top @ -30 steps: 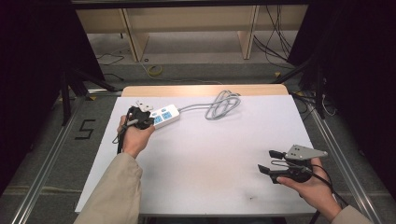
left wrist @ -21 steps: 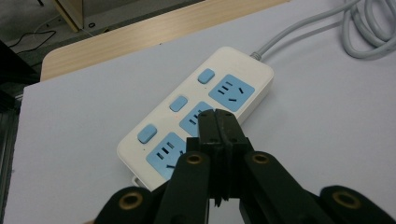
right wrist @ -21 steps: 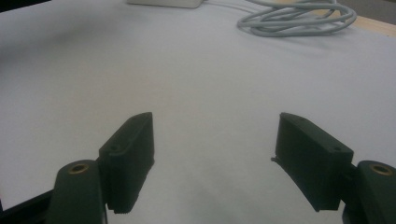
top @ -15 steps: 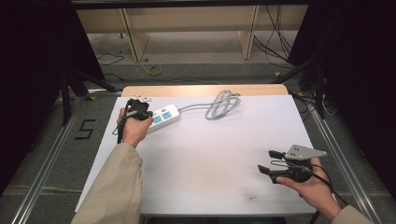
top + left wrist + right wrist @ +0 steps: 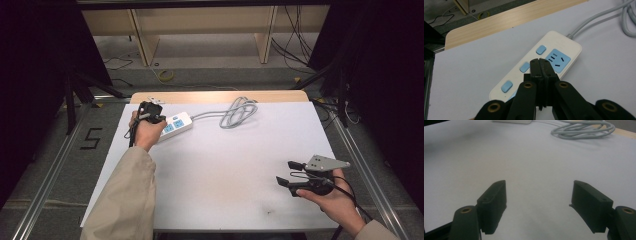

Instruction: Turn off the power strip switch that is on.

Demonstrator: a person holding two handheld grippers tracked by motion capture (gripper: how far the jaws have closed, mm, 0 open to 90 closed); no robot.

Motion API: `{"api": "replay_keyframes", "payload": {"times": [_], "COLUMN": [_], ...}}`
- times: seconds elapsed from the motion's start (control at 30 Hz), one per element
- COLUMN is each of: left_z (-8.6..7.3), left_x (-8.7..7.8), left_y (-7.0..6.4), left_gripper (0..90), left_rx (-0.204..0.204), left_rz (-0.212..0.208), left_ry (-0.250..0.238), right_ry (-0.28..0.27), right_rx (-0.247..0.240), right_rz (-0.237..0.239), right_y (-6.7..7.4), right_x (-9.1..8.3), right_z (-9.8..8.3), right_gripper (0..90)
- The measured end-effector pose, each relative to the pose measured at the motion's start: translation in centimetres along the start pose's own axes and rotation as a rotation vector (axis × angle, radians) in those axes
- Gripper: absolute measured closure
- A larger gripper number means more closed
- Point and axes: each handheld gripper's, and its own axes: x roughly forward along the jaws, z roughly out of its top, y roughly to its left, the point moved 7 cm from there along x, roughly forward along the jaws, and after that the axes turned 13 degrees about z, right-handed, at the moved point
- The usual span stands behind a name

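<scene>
White surface (image 5: pixel 225 165) is carrying a cream power strip (image 5: pixel 541 65) with blue sockets. Left tongs (image 5: pixel 540 62) are hovering over it, pressed together; right tongs (image 5: pixel 539 205) are resting apart.

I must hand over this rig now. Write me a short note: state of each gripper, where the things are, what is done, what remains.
Left gripper: jaws shut, nothing between them, tips over the power strip near its middle blue switch; contact cannot be told.
Right gripper: jaws open and empty, held near the table's front right edge.
Power strip lies at the far left of the table; its grey cable is coiled at the far middle.
Done: left gripper brought to the strip.
Left: probably pressing a switch.
</scene>
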Motion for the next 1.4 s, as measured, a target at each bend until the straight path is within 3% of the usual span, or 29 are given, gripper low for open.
{"api": "replay_keyframes", "payload": {"times": [0.5, 0.97, 1.4], "left_z": [0.6, 0.8, 0.9], "left_x": [1.6, 3.0, 3.8], "left_y": [-0.3, -0.9, -0.6], "left_gripper": [89.9, 89.9, 89.9], "left_rx": [0.043, 0.033, 0.030], "left_rz": [0.011, 0.009, 0.015], "left_ry": [0.015, 0.024, 0.041], "right_ry": [0.001, 0.002, 0.006], "right_rx": [-0.002, -0.003, -0.004], "right_rz": [-0.001, 0.001, 0.002], "right_y": [0.0, 0.0, 0.0], "right_x": [0.0, 0.0, 0.0], "right_z": [0.0, 0.0, -0.1], "right_gripper": [28.7, 28.7, 28.7]}}
